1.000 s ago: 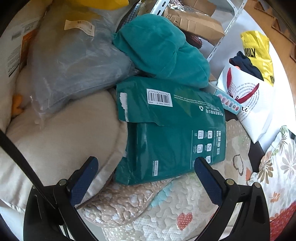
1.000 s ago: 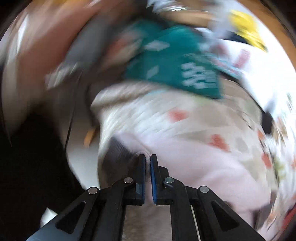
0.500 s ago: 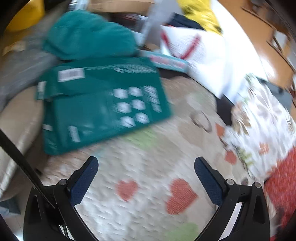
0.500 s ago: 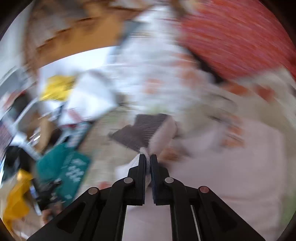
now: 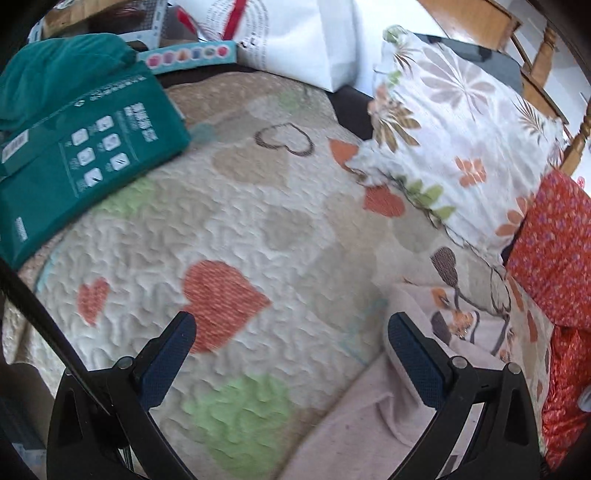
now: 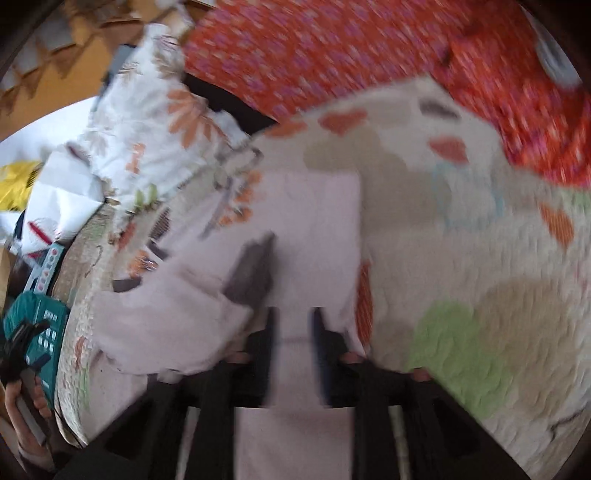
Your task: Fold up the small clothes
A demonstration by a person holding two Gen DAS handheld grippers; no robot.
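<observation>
A pale pink small garment [image 6: 314, 221] with a dark grey patch and an orange print lies on the heart-patterned quilt [image 6: 480, 258]. My right gripper [image 6: 291, 325] hovers just over the garment's near part, its jaws parted and nothing between them; the view is blurred. In the left wrist view the same garment [image 5: 369, 424] shows at the lower right. My left gripper [image 5: 291, 332] is open wide and empty above the quilt [image 5: 258, 221], its right finger by the garment's edge.
A green package [image 5: 81, 147] and a teal cloth [image 5: 55, 70] lie at the quilt's far left. A floral pillow [image 5: 461, 129] and a red patterned fabric [image 5: 554, 240] bound the right side. A white bag [image 5: 295, 33] stands at the back.
My right gripper was shut on the garment; it has swung over the quilt and its jaws now stand apart, the garment lying flat. My left gripper moved right, away from the green package.
</observation>
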